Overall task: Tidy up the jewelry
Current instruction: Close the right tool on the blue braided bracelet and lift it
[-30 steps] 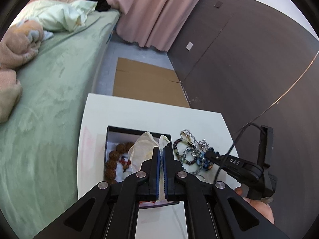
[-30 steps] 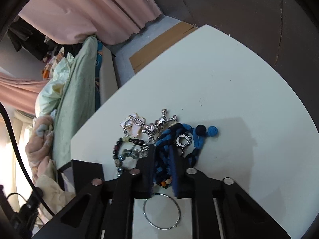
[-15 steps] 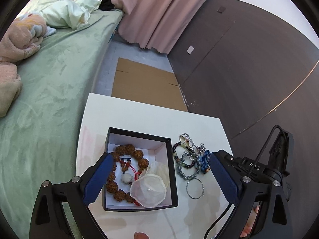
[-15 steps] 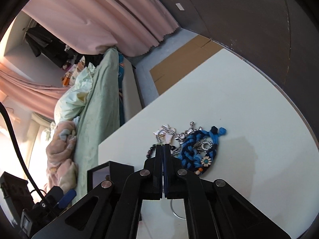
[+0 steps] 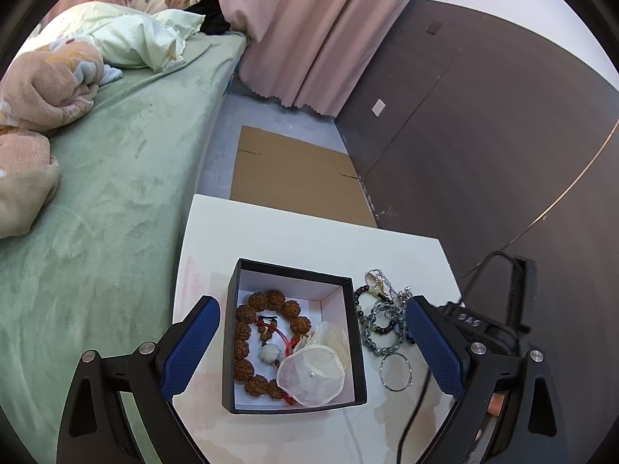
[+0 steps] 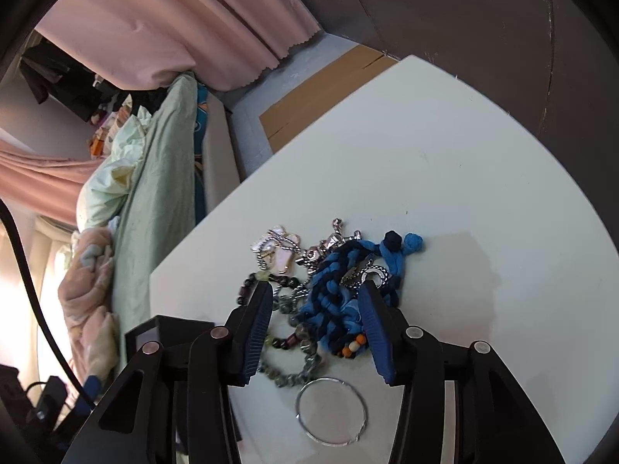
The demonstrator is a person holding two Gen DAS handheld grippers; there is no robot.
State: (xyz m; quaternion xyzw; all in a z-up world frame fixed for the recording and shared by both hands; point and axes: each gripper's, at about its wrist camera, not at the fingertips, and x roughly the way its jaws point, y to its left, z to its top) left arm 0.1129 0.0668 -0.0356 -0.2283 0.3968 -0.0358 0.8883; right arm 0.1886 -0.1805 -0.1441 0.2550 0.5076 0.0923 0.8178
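Observation:
A black box (image 5: 294, 406) with a white lining sits on the white table (image 5: 290, 239). In it lie a brown bead bracelet (image 5: 271, 301) and a sheer white pouch (image 5: 313, 375). My left gripper (image 5: 312, 304) hangs over the box, open wide and holding nothing. To the right of the box is a jewelry pile: a blue braided bracelet (image 6: 336, 290), a silver hoop (image 6: 332, 411), a grey bead bracelet (image 6: 294, 375) and a pearly pendant (image 6: 276, 251). My right gripper (image 6: 316, 290) stands over the pile, jaws opening, with the blue braid between the pads, unpressed.
A green bed (image 5: 96, 193) runs along the table's left side, with pillows and a blanket on it. Flat cardboard (image 5: 294, 178) lies on the floor beyond the table. A dark wall (image 5: 483, 135) and pink curtain (image 5: 309, 31) stand behind. A black cable (image 5: 418, 406) crosses the table's near right.
My left gripper went from shut on the white pouch to wide open, and the pouch now lies in the box. My right gripper shut fully, then spread its jaws around the blue braid.

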